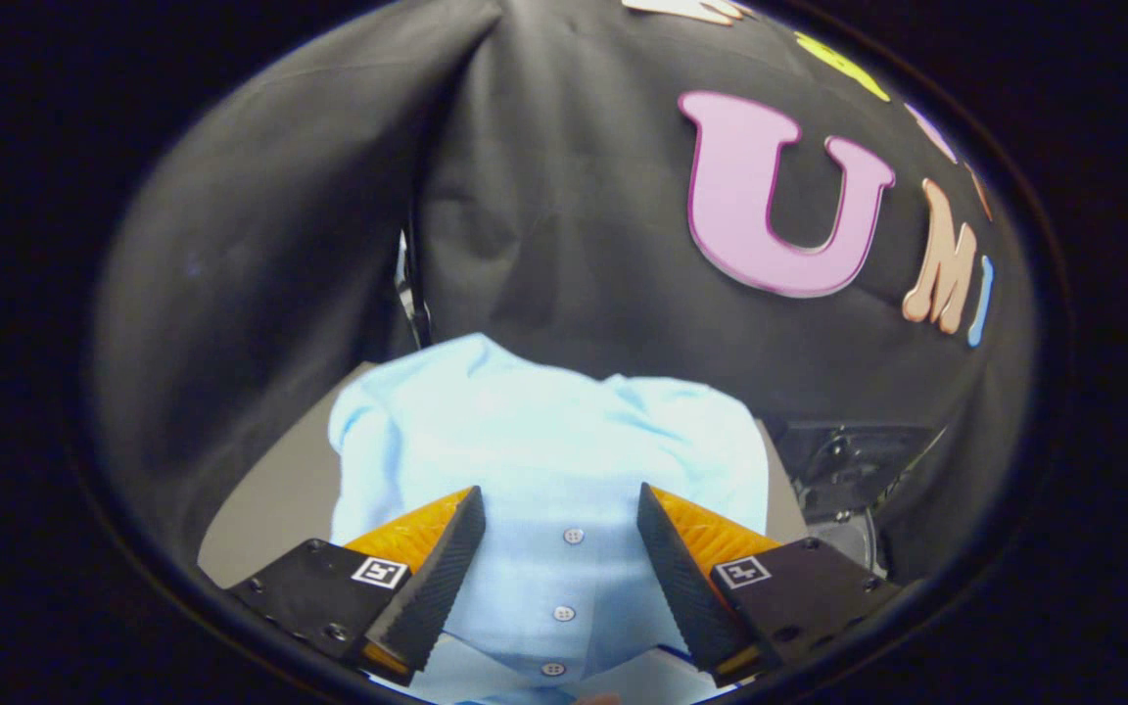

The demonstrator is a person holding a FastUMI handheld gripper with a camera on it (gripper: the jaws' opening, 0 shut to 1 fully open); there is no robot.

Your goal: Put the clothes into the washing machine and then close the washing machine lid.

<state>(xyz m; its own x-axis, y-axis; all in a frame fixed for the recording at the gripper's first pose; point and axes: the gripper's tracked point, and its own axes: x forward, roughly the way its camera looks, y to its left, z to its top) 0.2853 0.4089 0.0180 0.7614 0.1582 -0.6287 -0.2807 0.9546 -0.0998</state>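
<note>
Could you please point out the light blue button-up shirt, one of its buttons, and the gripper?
Light blue button-up shirt [525, 431]: gripper view, upper bunched cloth.
Small grey shirt button [573, 536]: gripper view, its centre, between the fingers.
Gripper [560, 514]: gripper view, open gap midway between fingertips, over the shirt.

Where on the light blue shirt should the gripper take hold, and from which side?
Probably the buttoned front strip of the light blue shirt, between the open gripper fingers. Come straight down from above: the shirt lies bunched on the grey table, and the layered strip gives the fingers a fold to pinch.
</note>
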